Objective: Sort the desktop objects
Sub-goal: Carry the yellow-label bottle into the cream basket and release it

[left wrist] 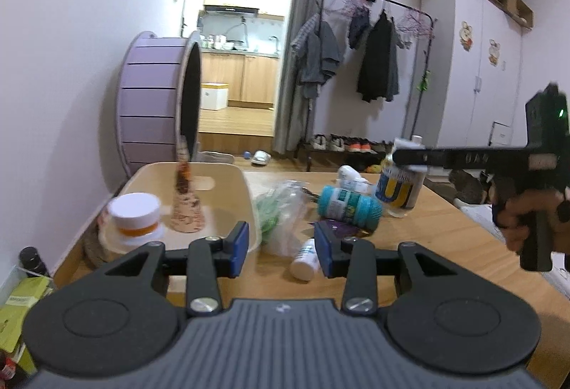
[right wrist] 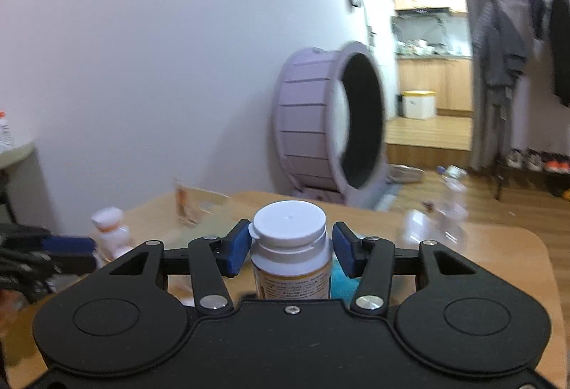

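Note:
My right gripper (right wrist: pixel 290 252) is shut on an upright white-capped bottle (right wrist: pixel 288 228), with the blue pads against its shoulders. In the left wrist view this yellow-and-blue labelled bottle (left wrist: pixel 395 189) sits at the far right of the table in that gripper (left wrist: pixel 409 159), which a hand (left wrist: pixel 523 214) carries. My left gripper (left wrist: pixel 281 250) is open and holds nothing. Beyond its pads lie a small white bottle (left wrist: pixel 306 260), a clear plastic bag (left wrist: pixel 281 211) and a teal bottle (left wrist: pixel 351 207) on its side. The left gripper's blue pads (right wrist: pixel 67 243) show at the left edge of the right wrist view.
A light wooden tray (left wrist: pixel 221 182) at the table's left holds a white-lidded jar with an orange band (left wrist: pixel 133 214) and a cork-coloured cone (left wrist: pixel 187 207). A purple packet (left wrist: pixel 338 228) and another white bottle (left wrist: pixel 351 175) lie on the wooden table (left wrist: pixel 445 228). A purple wheel (left wrist: pixel 153 104) stands behind.

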{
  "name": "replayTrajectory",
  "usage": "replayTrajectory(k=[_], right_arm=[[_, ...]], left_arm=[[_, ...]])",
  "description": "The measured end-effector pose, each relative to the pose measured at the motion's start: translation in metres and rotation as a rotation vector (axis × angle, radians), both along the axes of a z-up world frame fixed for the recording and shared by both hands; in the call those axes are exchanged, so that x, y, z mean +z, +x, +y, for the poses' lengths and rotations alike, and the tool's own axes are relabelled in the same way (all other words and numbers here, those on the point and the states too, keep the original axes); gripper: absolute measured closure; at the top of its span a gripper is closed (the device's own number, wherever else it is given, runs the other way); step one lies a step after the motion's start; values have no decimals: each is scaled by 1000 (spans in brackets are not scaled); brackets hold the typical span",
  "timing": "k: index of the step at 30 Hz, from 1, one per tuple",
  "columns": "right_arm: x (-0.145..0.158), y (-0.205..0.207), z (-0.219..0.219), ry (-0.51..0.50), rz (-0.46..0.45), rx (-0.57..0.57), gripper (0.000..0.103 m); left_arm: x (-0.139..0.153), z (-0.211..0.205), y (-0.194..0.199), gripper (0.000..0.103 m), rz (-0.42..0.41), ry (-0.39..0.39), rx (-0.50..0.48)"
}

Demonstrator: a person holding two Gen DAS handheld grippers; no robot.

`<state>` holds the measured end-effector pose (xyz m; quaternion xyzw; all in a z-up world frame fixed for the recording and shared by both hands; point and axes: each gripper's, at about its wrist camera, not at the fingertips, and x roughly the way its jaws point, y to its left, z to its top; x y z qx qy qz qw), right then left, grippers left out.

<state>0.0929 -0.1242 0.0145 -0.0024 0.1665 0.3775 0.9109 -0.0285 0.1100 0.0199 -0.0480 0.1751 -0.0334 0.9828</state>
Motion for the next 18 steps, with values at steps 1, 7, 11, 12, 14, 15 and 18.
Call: replayTrajectory(k=[1, 7, 11, 12, 14, 15, 18], right_arm=[[5, -1, 8, 5, -3, 26, 54], [16, 2, 68, 8, 13, 169, 54], [12, 9, 109, -2, 28, 230, 54], [11, 12, 119, -5, 31, 242, 54], [7, 14, 134, -13, 38, 255, 54], [5, 15, 141, -18, 37, 259, 54], [2, 17, 156, -29, 33, 273, 54]], left_arm=[[1, 4, -4, 64, -3, -9, 12], [1, 22, -21, 64, -10, -42, 72], [1, 31, -22, 64, -12, -43, 94], [1, 32, -23, 64, -13, -48, 97], [2, 35, -24, 64, -18, -54, 102], [3, 36, -25, 63, -21, -56, 103], [2, 39, -28, 63, -24, -57, 103]])
